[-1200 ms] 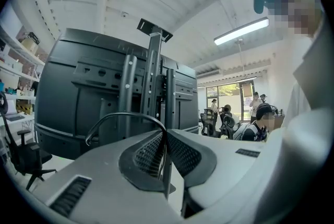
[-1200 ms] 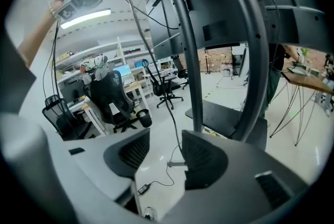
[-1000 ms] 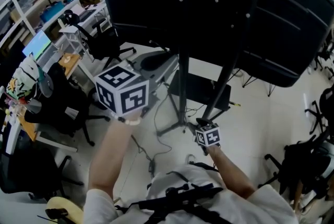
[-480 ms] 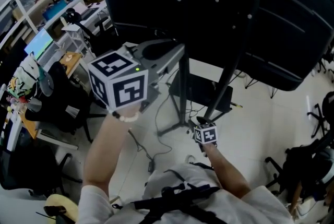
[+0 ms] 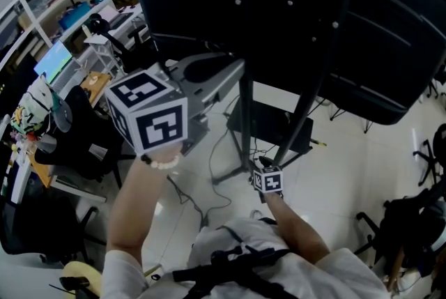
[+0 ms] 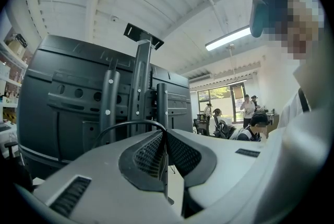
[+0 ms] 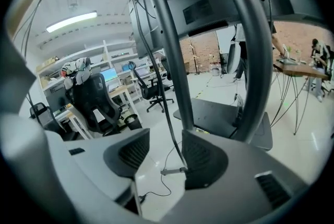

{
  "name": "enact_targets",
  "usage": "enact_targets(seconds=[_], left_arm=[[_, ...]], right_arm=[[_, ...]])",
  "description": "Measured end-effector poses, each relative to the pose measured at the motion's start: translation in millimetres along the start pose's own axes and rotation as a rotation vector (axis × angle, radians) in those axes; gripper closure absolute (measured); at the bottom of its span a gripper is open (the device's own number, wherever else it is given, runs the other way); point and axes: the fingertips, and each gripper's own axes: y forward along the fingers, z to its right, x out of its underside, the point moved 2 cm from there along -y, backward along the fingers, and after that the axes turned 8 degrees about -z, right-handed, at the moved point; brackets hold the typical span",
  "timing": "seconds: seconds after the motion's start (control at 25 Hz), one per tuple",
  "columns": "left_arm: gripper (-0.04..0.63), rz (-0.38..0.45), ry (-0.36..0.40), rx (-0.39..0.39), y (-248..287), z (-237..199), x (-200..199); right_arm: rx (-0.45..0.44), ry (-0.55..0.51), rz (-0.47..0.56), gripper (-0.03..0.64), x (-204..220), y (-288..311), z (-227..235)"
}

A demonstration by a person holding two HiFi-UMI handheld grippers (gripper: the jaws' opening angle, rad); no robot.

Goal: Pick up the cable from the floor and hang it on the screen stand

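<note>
The thin black cable [image 6: 125,125] arcs out from between my left gripper's [image 6: 166,135] pads, which are shut on it. In the head view my left gripper [image 5: 233,71] is raised close to the screen stand's pole [image 5: 245,109], behind the big black screen [image 5: 293,12]. From it the cable [image 5: 182,194] trails down to the white floor. My right gripper [image 5: 267,175] is lower, near the stand's base plate [image 5: 268,125]. Seen from the right gripper view, the cable [image 7: 156,82] hangs down between the open jaws of my right gripper [image 7: 166,152], close to the right pad [image 7: 201,157]. The pole [image 7: 175,61] stands just beyond.
Black office chairs [image 5: 83,134] and desks with monitors [image 5: 50,57] crowd the left; shelves stand behind them. More chairs [image 5: 411,221] are at the right. A second, slanted stand leg [image 7: 255,61] rises right of the pole. People [image 6: 250,118] sit in the distance.
My left gripper has risen a little and shifted left in the head view. My right gripper has sunk lower and moved left toward the stand's base.
</note>
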Motion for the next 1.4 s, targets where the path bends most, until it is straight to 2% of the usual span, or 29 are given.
enact_targets(seconds=[0.24,0.44,0.48,0.52,0.6,0.84,1.0,1.24,1.4], left_arm=[[0.581,0.011,-0.006,0.005,-6,0,-5],[0.581,0.015,-0.009,0.007,-7,-1,-6],[0.581,0.015,-0.006,0.005,-8,-2,-7],[0.581,0.014,0.000,-0.001,-9,-3,-7],[0.581,0.015,0.010,-0.028,-12,-11,-6],[0.581,0.030,-0.029,-0.122,-24,-48,8],[0.581,-0.017,-0.015,-0.163,-24,-56,31],[0.581,-0.052,-0.076,-0.182,-36,-66,74],[0.581,-0.060,-0.098,-0.221,-47,-68,98]], right_arm=[[0.022,-0.009,-0.002,0.430,-5,15,1],[0.008,-0.032,0.027,0.448,-20,25,-5],[0.006,-0.042,0.031,0.495,-22,26,-7],[0.005,-0.054,0.035,0.566,-24,26,-9],[-0.001,-0.074,0.035,0.591,-25,25,-14],[-0.032,-0.077,0.024,0.591,-16,5,-15],[-0.005,-0.143,0.132,0.591,-39,-38,-18],[0.093,-0.303,0.351,0.583,-117,-159,-12],[0.095,-0.404,0.363,0.583,-162,-233,-13]])
